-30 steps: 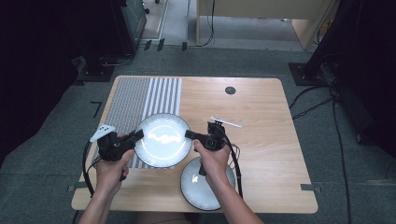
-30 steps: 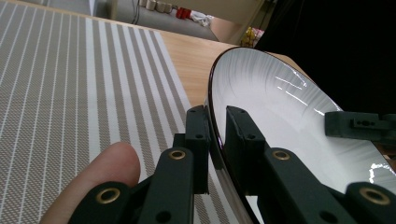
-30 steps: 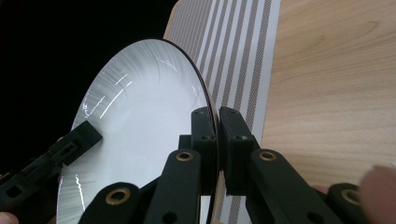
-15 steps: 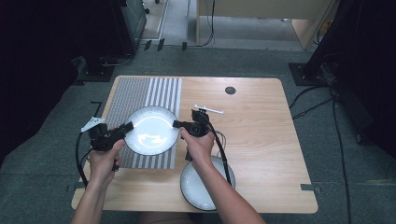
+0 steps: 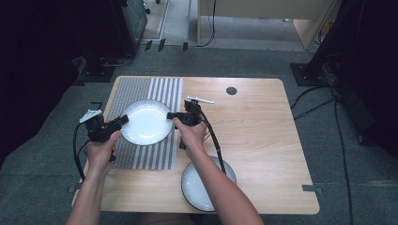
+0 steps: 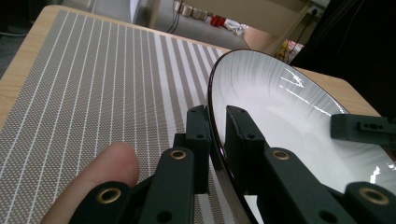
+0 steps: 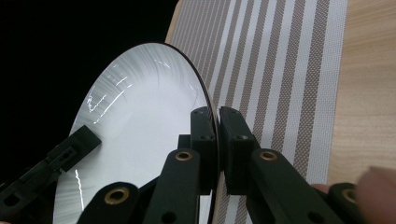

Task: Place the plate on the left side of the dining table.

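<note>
— Black jaws first: what is the left gripper (image 5: 118, 123) doing?

— Its two jaws are pinched on the rim of the white plate (image 5: 146, 122), at the plate's 9 o'clock in the high view. The left gripper view shows the dark-edged rim sandwiched between them.

— And the right gripper (image 5: 172, 116)?

— Same story at the plate's 3 o'clock: jaws closed on the opposite rim, nearly meeting around the thin edge. So the plate is carried between both, over the striped placemat (image 5: 141, 89), towards the mat's 12 o'clock half. Whether it touches the mat I cannot tell.

— How would you finish this well?

— My judgement: lower both sides level and together (a thin glazed rim can slip from such a narrow bite), land it flat and fully on the mat, then release both grippers only once it rests.

— Anything else nearby?

— A second plate (image 5: 199, 185) sits at the 6 o'clock edge of the wooden table (image 5: 263, 131), partly under the right forearm, well apart from the carried one.
</note>
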{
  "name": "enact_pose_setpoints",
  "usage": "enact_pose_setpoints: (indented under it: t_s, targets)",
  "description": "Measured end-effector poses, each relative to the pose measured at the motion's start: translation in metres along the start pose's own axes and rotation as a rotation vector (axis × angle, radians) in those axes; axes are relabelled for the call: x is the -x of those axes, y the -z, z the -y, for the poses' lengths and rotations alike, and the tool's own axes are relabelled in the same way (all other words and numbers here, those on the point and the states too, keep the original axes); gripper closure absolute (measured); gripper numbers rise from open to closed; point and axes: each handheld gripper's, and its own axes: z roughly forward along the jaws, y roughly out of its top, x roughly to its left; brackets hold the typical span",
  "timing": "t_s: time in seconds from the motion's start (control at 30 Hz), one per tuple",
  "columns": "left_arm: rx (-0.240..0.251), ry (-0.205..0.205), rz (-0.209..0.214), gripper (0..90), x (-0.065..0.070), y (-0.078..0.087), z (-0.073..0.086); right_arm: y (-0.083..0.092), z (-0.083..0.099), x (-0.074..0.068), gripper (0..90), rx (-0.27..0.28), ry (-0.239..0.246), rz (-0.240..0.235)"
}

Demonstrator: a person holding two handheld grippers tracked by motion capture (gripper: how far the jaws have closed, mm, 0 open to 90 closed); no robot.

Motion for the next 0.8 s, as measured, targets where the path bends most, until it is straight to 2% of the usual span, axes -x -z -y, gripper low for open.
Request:
enact_pose_setpoints:
  t_s: [0.23, 0.4, 0.53, 0.63, 0.8]
  targets:
    - [-0.028, 0.021, 0.004, 79.9, -0.017, -0.022, 0.002, -0.02, -0.01, 0.005, 85.3, -0.008, 0.008, 0.045]
    - [-0.02, 0.019, -0.01, 79.8, -0.025, -0.033, -0.001, -0.035, -0.015, 0.008, 85.2, -0.003, 0.019, 0.06]
    - [-0.041, 0.011, -0.024, 79.4, -0.033, -0.043, -0.003, -0.047, -0.018, 0.012, 84.9, 0.006, 0.018, 0.08]
    - [-0.043, 0.035, -0.018, 79.3, -0.043, -0.048, -0.005, -0.056, -0.022, 0.01, 85.1, 0.008, 0.029, 0.089]
    - [-0.039, 0.045, -0.026, 79.4, -0.051, -0.055, -0.004, -0.071, -0.026, 0.009, 85.0, 0.012, 0.04, 0.107]
